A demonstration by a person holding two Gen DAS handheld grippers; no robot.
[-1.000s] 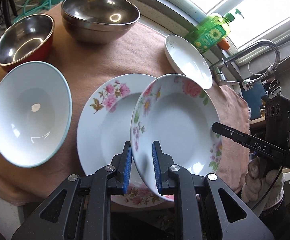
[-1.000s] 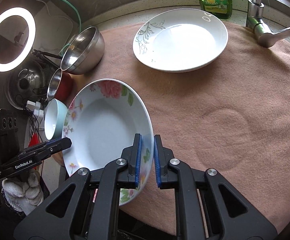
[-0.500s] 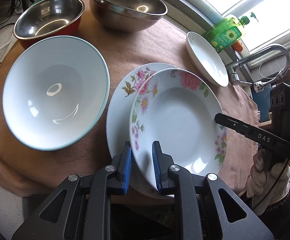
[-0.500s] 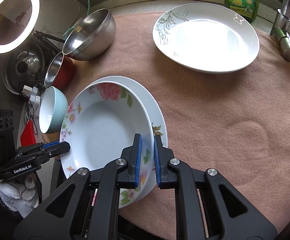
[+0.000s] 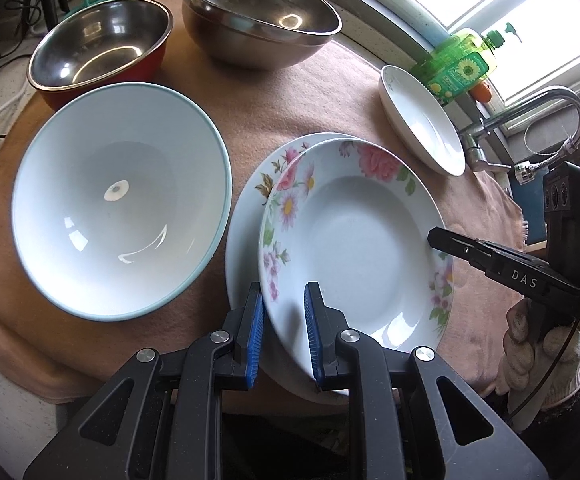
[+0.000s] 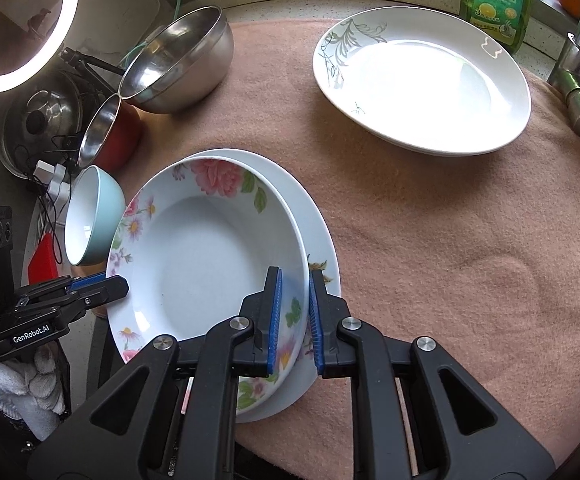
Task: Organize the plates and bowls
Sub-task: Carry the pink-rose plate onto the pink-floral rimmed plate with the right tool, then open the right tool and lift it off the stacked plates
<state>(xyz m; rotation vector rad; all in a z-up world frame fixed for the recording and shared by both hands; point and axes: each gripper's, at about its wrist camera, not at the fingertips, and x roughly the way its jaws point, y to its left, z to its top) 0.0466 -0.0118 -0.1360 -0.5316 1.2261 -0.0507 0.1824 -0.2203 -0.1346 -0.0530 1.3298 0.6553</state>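
Moved: our top flowered plate (image 5: 353, 240) came down onto the bottom flowered plate (image 5: 246, 216).
Left tongs (image 5: 284, 332): we pinch its rim.
Right tongs (image 6: 294, 322): we pinch its other rim.

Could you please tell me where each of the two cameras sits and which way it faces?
Left wrist: on the left gripper, looking down over the flowered plate to the pale blue bowl; the right gripper and gloved hand show.
Right wrist: on the right gripper, looking down at the brown cloth; the left gripper shows.
Both share the flowered plate, held at opposite rims.
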